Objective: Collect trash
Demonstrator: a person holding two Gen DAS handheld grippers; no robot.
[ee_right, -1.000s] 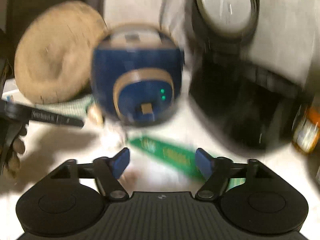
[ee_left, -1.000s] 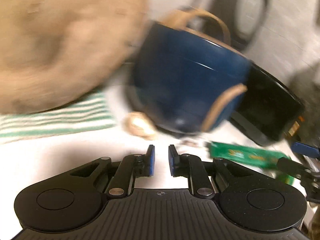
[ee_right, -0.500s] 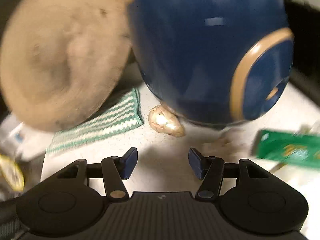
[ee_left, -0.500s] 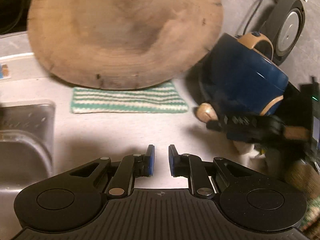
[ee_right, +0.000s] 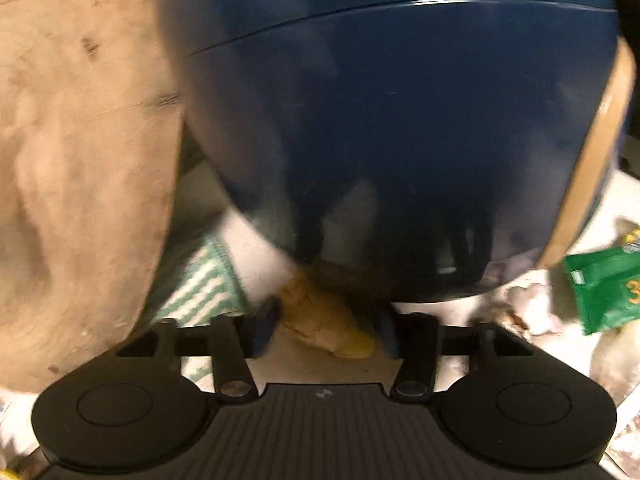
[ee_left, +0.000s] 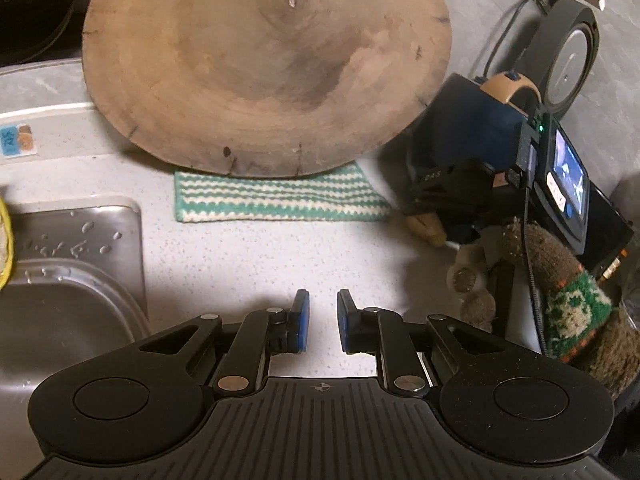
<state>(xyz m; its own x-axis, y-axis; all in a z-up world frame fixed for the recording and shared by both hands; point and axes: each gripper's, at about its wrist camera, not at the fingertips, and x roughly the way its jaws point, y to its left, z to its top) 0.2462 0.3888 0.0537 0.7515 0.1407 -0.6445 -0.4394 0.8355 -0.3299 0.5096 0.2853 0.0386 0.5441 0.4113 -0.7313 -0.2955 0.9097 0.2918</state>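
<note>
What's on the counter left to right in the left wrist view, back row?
Sink → striped cloth under the round wooden board → blue appliance → right gripper at a tan scrap.

Green wrapper (ee_right: 604, 288): yellow "3" (rest cut off); other print unreadable
</note>
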